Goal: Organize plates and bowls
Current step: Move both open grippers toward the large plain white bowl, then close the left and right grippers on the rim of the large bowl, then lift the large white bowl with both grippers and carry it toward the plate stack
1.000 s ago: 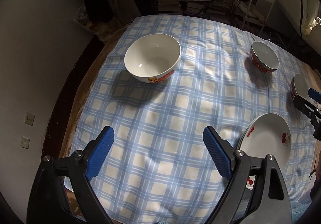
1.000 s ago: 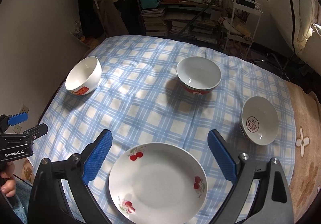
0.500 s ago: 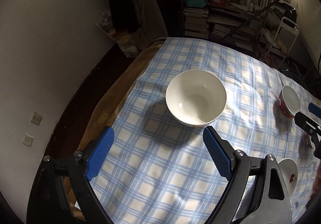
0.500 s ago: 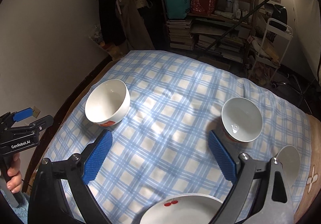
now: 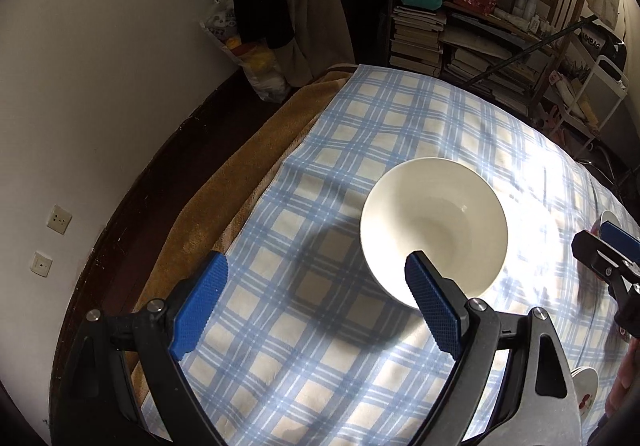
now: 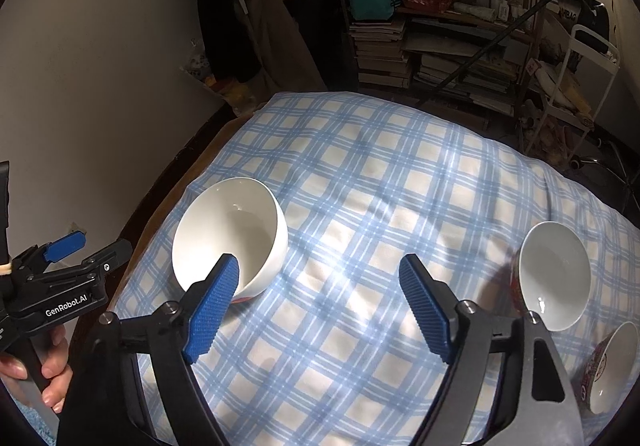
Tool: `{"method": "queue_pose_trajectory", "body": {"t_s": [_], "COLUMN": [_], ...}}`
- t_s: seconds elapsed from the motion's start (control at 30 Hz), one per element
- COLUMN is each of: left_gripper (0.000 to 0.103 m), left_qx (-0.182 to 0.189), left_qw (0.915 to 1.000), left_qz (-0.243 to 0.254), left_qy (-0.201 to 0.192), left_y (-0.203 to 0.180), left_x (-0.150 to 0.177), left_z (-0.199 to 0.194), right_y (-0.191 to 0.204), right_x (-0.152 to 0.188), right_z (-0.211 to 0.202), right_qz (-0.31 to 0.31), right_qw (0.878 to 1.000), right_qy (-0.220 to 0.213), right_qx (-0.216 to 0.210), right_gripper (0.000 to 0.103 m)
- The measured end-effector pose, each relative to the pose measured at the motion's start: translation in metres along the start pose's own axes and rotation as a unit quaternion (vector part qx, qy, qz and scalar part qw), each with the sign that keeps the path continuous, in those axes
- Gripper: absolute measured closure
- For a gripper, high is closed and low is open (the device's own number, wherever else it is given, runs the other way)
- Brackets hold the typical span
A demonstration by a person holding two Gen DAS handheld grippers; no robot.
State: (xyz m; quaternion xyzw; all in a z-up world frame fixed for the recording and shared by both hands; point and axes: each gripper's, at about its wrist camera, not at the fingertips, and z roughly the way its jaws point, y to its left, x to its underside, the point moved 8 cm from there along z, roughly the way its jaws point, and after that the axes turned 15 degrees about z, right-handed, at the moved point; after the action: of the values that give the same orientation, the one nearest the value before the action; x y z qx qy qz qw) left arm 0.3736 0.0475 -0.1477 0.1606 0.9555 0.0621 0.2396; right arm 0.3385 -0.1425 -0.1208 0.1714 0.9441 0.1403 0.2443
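Note:
A large white bowl (image 5: 434, 230) stands on the blue checked tablecloth (image 5: 360, 134); it also shows in the right wrist view (image 6: 230, 236). My left gripper (image 5: 316, 286) is open and empty, its right finger in front of the bowl's near rim. My right gripper (image 6: 320, 290) is open and empty above the cloth, to the right of that bowl. A red-sided bowl (image 6: 554, 276) and a smaller patterned bowl (image 6: 610, 366) stand at the right. A cherry-patterned plate (image 5: 584, 390) peeks out at the lower right of the left wrist view.
The cloth lies over a brown blanket (image 5: 240, 182) beside a white wall (image 5: 100, 66). Shelves of books and bags (image 6: 440, 26) and a white cart (image 6: 580, 78) stand beyond the far edge.
Both grippers have tilted up and moved forward and left. The white bowl has come closer to the left gripper. The plate has dropped out of the right wrist view.

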Motion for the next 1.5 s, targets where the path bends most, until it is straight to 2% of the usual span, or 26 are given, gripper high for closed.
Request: {"method": "queue_pose_trajectory", "body": {"t_s": [0.07,0.17,0.4,0.53,0.57,0.7,0.73,0.8,0.83,0.9,0.93,1.0,1.07,1.2,1.37,1.5], "left_gripper": [0.014,0.014,0.014,0.017,0.021,0.022,0.024,0.041,0.044,0.064,0.068,0.082,0.089,0.091,0.09,0.09], "left_qx": [-0.002,-0.011,0.01,0.02,0.02,0.026,0.029,0.035,0.051,0.086,0.097,0.112,0.123,0.103,0.127,0.129], "left_qw": [0.9999,0.9999,0.9993,0.9986,0.9985,0.9976,0.9974,0.9967,0.9959,0.9928,0.9914,0.9903,0.9895,0.9928,0.9897,0.9896], "left_qz": [-0.017,-0.006,-0.01,-0.009,-0.007,-0.015,-0.016,-0.017,-0.022,-0.05,-0.061,-0.059,-0.047,-0.024,-0.035,-0.026], "left_qy": [-0.001,0.003,0.035,0.048,0.051,0.062,0.064,0.071,0.071,0.067,0.064,0.059,0.06,0.056,0.058,0.057], "left_y": [0.003,0.001,-0.004,-0.009,-0.011,-0.014,-0.015,-0.017,-0.02,-0.023,-0.024,-0.03,-0.037,-0.046,-0.049,-0.056], "left_x": [-0.002,-0.004,-0.001,0.002,0.002,0.007,0.008,0.011,0.012,0.013,0.014,0.014,0.015,0.013,0.016,0.02], "left_z": [0.008,0.019,0.055,0.07,0.073,0.086,0.09,0.097,0.1,0.101,0.1,0.099,0.099,0.093,0.084,0.074], "right_y": [0.005,0.012,0.017,0.02,0.022,0.024,0.025,0.024,0.024,0.024,0.026,0.025,0.024,0.02,0.016,0.012], "right_x": [0.0,0.0,-0.001,0.001,0.003,0.01,0.011,0.013,0.015,0.017,0.018,0.02,0.022,0.024,0.032,0.036], "right_z": [0.012,0.029,0.059,0.073,0.077,0.092,0.095,0.1,0.102,0.104,0.106,0.108,0.109,0.107,0.097,0.085], "right_qz": [0.003,-0.001,0.002,0.012,0.014,0.013,0.012,0.011,0.012,0.019,0.022,0.027,0.044,0.063,0.055,0.053], "right_qw": [1.0,1.0,0.999,0.998,0.997,0.996,0.996,0.995,0.995,0.994,0.993,0.993,0.991,0.989,0.991,0.992], "right_qy": [0.011,0.023,0.042,0.062,0.067,0.086,0.09,0.096,0.098,0.106,0.112,0.116,0.122,0.127,0.122,0.114], "right_qx": [-0.007,-0.011,-0.01,-0.021,-0.022,-0.011,-0.01,-0.006,-0.005,-0.014,-0.019,-0.014,-0.021,-0.032,-0.024,-0.017], "right_gripper": [0.019,0.024,0.035,0.037,0.039,0.057,0.059,0.073,0.076,0.081,0.083,0.085,0.085,0.085,0.085,0.086]}}
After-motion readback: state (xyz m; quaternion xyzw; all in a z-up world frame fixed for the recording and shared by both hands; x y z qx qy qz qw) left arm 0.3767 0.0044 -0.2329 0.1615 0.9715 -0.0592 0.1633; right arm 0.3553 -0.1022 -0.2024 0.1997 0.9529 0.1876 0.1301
